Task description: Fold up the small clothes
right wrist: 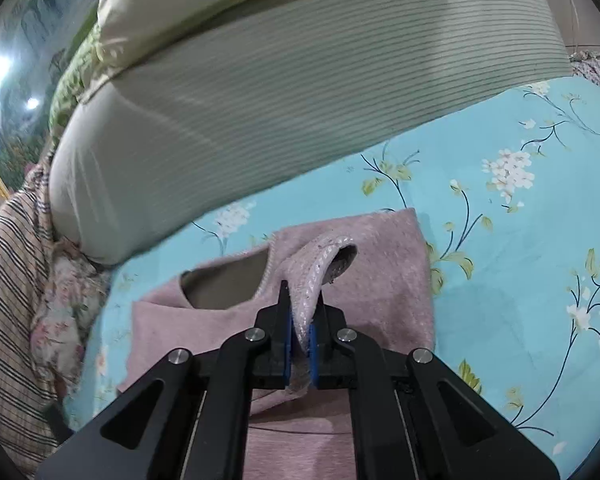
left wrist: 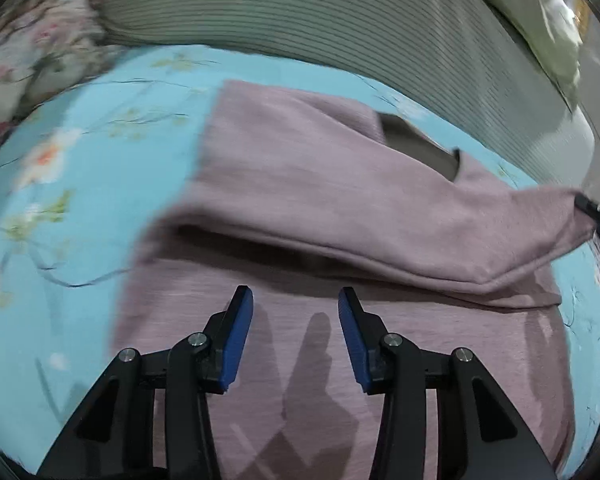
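1. While it lies half-folded on the bed, the mauve garment (left wrist: 300,184) reads as light, soft knit: it drapes and creases freely, so it will sag from any single hold. I judge the ribbed hems and corners the safest places to take it.
2. At about 6 o'clock in the right wrist view, the right gripper (right wrist: 300,320) is clamped on a ribbed edge (right wrist: 320,272) of the garment, lifting it into a loop.
3. Toward 6 o'clock in the left wrist view, the left gripper (left wrist: 296,336) hangs over the lower layer, jaws moderately apart, nothing between them.
4. Beneath the garment spreads the blue floral sheet (right wrist: 520,240); toward 12 o'clock lie a striped pillow (right wrist: 300,100) and, at 9 o'clock, plaid fabric (right wrist: 16,300).
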A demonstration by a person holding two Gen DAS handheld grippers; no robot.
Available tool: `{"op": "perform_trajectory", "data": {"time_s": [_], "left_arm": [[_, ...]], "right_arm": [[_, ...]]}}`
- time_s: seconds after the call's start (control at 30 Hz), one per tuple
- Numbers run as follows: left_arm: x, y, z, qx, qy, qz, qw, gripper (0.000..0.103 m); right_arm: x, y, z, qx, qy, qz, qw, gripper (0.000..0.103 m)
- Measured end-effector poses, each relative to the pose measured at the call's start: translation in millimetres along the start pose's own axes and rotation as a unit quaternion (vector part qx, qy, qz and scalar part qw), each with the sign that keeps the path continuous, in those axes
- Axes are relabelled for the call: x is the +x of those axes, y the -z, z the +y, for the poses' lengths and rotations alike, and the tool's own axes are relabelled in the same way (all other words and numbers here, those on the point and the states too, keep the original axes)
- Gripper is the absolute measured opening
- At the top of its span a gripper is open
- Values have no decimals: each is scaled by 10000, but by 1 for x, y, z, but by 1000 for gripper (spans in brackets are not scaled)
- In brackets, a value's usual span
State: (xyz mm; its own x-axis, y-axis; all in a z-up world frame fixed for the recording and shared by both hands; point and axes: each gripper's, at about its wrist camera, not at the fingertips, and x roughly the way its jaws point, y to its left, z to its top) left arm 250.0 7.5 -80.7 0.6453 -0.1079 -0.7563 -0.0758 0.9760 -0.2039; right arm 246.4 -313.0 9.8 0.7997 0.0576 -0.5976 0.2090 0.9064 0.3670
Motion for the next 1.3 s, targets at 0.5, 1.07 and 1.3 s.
{"op": "perform_trajectory", "data": {"time_s": [0.5,1.07,1.3], "left_arm": [[11,-18,64,-732,-1169,-90,9904,33],[1,-9,95,-790,-1486,-68,9857,57],[-2,-9,104,-964,-1331,-65,9864,57]], "right_arm": [[5,7,-32,178,120,118,9997,7],[37,39,-68,99,856,789,9931,10],[-15,24,-55,23,1306,-63,9914,19]]}}
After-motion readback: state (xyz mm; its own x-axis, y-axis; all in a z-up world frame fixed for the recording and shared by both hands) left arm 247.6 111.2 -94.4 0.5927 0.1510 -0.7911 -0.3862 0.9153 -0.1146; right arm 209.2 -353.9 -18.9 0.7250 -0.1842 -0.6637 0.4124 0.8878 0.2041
